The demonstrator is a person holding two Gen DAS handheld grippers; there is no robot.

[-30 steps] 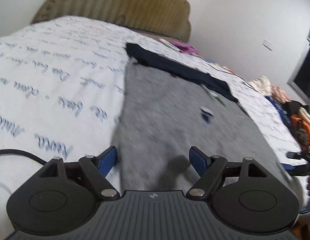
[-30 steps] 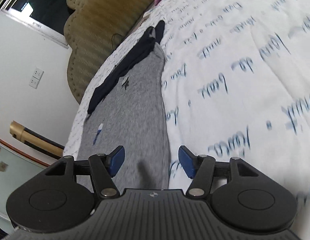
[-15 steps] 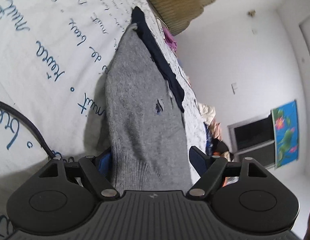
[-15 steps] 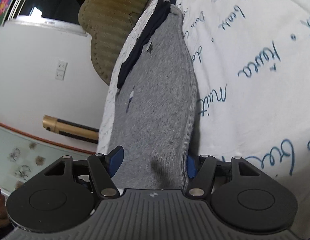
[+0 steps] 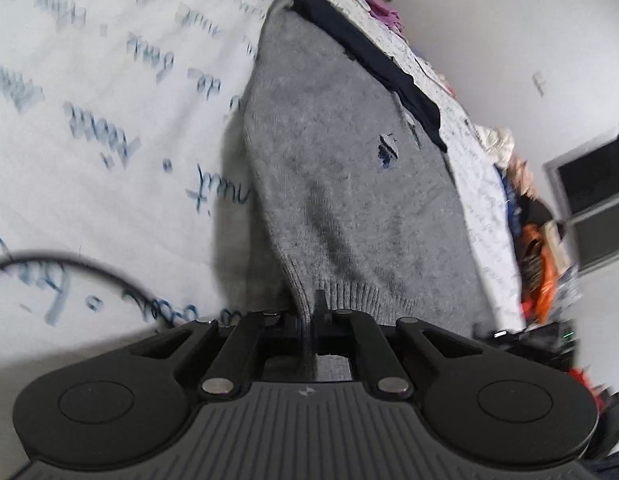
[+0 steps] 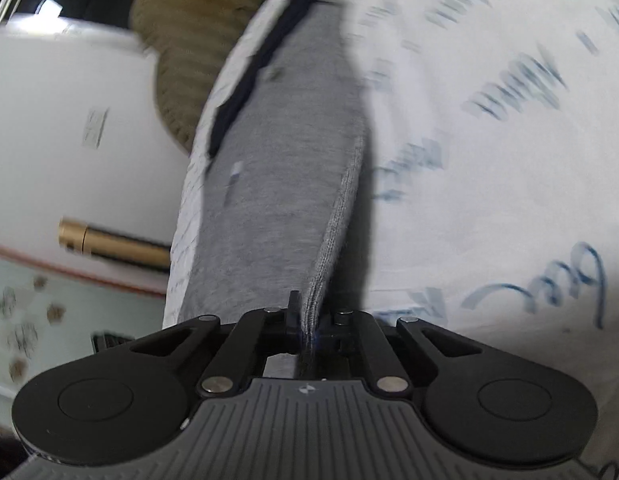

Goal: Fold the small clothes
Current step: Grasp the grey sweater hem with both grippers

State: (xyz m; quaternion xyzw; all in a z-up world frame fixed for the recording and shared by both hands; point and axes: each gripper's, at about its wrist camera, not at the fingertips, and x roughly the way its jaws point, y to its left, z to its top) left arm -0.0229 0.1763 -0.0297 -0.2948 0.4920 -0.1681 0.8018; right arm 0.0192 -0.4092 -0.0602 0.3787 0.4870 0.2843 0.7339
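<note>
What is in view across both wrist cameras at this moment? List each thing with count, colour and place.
grey knit sweater: one, grey with a small dark blue chest mark, lying lengthwise on the bed, near hem lifted.
dark garment: one, navy, along the sweater's far edge.
bedsheet: one, white with blue script, covering the bed.
headboard: one, olive-tan, ribbed, at the far end of the bed.
purple cloth: one, near the headboard.
clothes pile: mixed colours, orange among them, beside the bed.
black cable: one, on the sheet, left wrist view.
gold tube: one, by the wall, right wrist view.
left gripper: black, shut on the sweater's ribbed hem.
right gripper: black, shut on the sweater's edge.
</note>
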